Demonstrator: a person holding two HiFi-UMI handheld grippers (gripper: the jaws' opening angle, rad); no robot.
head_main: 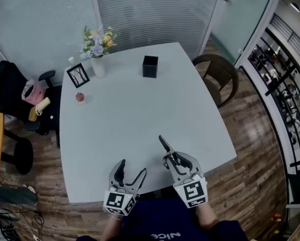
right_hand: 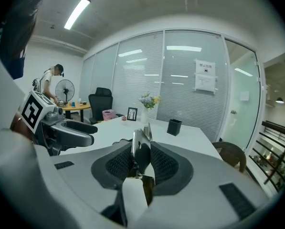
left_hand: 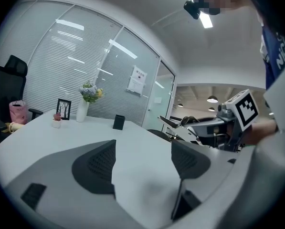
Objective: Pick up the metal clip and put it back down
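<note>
The metal clip (head_main: 164, 144) is a thin shiny and dark piece. It sticks out forward from my right gripper (head_main: 171, 158), which is shut on it above the near part of the white table (head_main: 139, 114). In the right gripper view the clip (right_hand: 141, 148) stands upright, pinched between the two ribbed pads. My left gripper (head_main: 132, 168) hovers just left of it near the table's front edge, jaws open with nothing between them. The left gripper view shows its pads (left_hand: 97, 166) wide apart over bare tabletop, and the right gripper (left_hand: 180, 125) with the clip off to the right.
At the table's far side stand a black box (head_main: 150, 67), a white vase of flowers (head_main: 97, 59), a small picture frame (head_main: 78, 75) and a little pink pot (head_main: 80, 98). A black office chair (head_main: 11, 92) sits left, a brown chair (head_main: 221, 77) right.
</note>
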